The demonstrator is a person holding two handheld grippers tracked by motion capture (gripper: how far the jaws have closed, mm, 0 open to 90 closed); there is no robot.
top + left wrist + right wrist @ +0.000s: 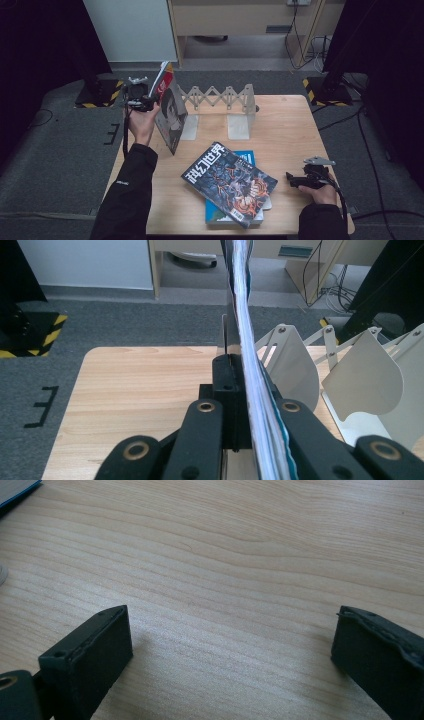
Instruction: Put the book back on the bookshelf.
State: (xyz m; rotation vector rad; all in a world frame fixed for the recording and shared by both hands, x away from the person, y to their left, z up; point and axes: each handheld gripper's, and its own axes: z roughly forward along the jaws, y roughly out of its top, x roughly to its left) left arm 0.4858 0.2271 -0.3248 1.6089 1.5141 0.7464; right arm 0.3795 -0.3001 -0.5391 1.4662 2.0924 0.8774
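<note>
One magazine [169, 107] stands upright, clamped by the left gripper [142, 100] just left of the white rack [220, 100], spine vertical, while the right gripper [300, 181] rests with jaws apart, far right of it

Pale wood-grain desk [290, 125], fine brown lines running across it. Both tools are black, the left tool [142, 97] and the right tool [295, 180] alike. The upright magazine [170, 112] shows a red top corner over a grey-and-black portrait cover. The flat magazine [230, 182] is dark navy with orange flames and white characters, over a blue book [246, 159]. The rack [225, 107] is off-white.
</note>
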